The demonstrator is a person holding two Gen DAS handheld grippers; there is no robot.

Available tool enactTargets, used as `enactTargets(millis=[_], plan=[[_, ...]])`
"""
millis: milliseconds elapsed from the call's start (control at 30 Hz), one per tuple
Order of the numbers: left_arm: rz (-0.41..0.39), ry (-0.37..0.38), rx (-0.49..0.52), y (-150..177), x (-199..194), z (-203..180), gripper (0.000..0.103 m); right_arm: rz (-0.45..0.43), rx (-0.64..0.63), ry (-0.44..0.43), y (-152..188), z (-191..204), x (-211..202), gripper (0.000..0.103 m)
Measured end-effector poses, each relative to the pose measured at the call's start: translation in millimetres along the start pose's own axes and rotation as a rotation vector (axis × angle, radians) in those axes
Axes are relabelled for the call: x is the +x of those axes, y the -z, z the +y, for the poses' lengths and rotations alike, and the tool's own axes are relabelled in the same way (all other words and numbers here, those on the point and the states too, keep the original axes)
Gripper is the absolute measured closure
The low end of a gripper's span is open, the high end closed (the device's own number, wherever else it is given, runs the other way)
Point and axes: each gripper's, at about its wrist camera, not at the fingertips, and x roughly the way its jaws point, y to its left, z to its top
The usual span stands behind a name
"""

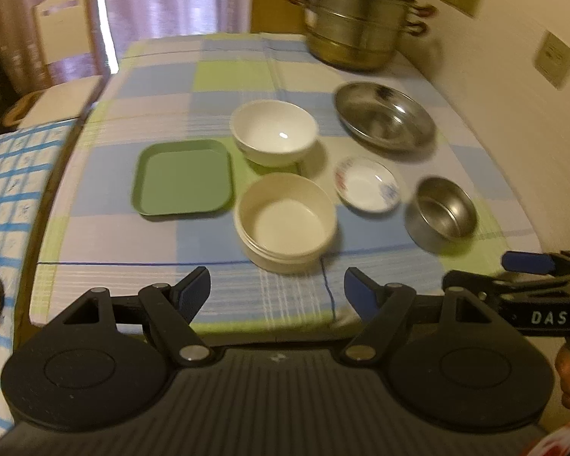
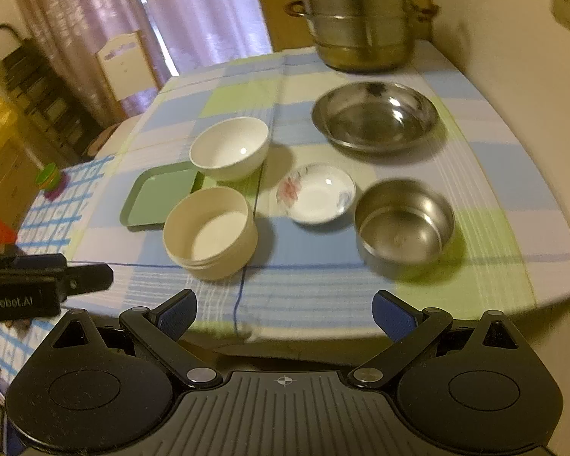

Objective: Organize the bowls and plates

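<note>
On the checked tablecloth [image 2: 304, 243] I see the green tray [image 1: 182, 178], white bowl [image 1: 273, 136], cream tub [image 1: 287, 220], small floral dish [image 2: 315, 193], steel bowl [image 2: 404, 224] and steel plate [image 2: 374, 116], all apart. My left gripper [image 1: 277, 292] and right gripper [image 2: 285, 313] hover at the near edge, fingers spread, holding nothing.

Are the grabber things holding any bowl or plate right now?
No. The left hand-held gripper and the right hand-held gripper are both open and empty, at the near table edge, short of the cream bowl and steel bowl.
</note>
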Motion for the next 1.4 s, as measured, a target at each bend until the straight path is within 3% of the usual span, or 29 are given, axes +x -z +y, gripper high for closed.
enactTargets(millis=[400, 600, 900, 1100, 1200, 1400], plan=[[-0.037, -0.165, -0.177, -17.7, 7.8, 9.6, 0.027, -0.028, -0.139, -0.143, -45.0, -5.7, 25.9, 0.004], [-0.017, -0.186, -0.186, -31.0, 23.6, 37.9, 0.027, -0.011, -0.142, -0.21, -62.7, 18.5, 51.5, 0.014], [0.012, -0.124, -0.064, -71.8, 72.7, 110.3, 0.03, -0.012, -0.047, -0.21, -90.0, 79.6, 110.7, 0.023], [0.039, -0.093, 0.019, -90.7, 113.4, 145.6, 0.03, 0.02, 0.014, -0.163, -103.0, 113.1, 164.7, 0.03], [0.052, -0.079, 0.03, -95.7, 132.3, 158.4, 0.03, 0.047, 0.045, -0.15, -107.5, 121.5, 191.0, 0.037], [0.086, -0.061, 0.021, -95.8, 165.2, 182.3, 0.042, 0.073, 0.035, -0.086, -109.1, 133.6, 230.5, 0.051]])
